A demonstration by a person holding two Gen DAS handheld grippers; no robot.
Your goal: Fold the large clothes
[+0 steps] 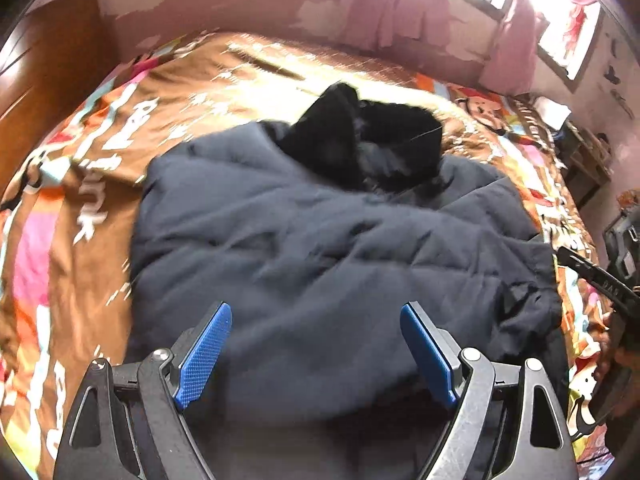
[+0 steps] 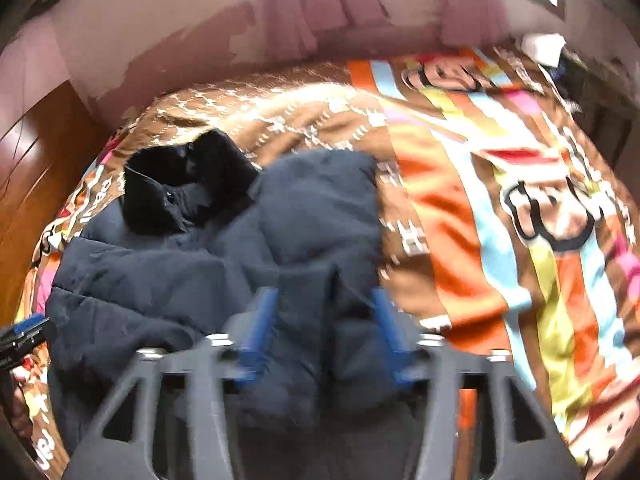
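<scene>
A dark navy padded jacket with a black fur-lined collar lies spread on the bed. My left gripper is open above the jacket's near hem, blue pads apart, holding nothing. In the right wrist view the jacket lies at left and centre, collar at the far end. My right gripper is open, its blue pads on either side of a raised fold of the jacket's right side; the view is blurred. The right gripper's body shows at the left wrist view's right edge.
The bed has a brown and multicoloured cartoon bedspread, wide on the right in the right wrist view. A wooden wardrobe stands left. Pink curtains and windows are behind. A cluttered side table stands far right.
</scene>
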